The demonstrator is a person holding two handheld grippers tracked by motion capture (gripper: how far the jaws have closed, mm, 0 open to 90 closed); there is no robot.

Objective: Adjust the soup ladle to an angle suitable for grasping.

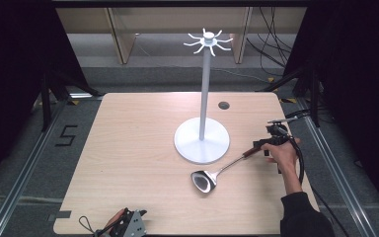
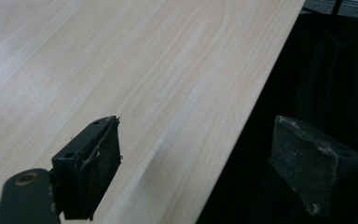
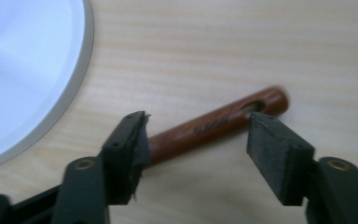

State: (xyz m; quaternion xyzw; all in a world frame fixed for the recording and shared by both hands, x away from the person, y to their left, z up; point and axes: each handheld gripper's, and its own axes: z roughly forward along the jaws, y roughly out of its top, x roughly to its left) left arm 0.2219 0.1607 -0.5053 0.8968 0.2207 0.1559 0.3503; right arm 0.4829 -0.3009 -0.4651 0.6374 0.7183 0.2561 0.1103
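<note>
A metal ladle lies on the table with its bowl [image 1: 204, 181] toward the front and its brown wooden handle [image 1: 253, 150] toward the right. My right gripper [image 1: 259, 146] is at that handle, held by a hand in a dark sleeve. In the right gripper view the gripper [image 3: 199, 120] stands open, its jaws on either side of the handle [image 3: 219, 123], which lies slanted on the wood with the hanging hole at its end. My left gripper [image 1: 131, 216] rests at the table's front edge, open [image 2: 196, 123] with nothing between its jaws.
A white stand with a round base [image 1: 187, 148] and a tall pole topped by hooks [image 1: 208, 40] stands in the middle of the table, just left of the ladle handle. Its base rim [image 3: 77, 79] is near my right gripper. A dark grommet [image 1: 223, 105] sits at the back.
</note>
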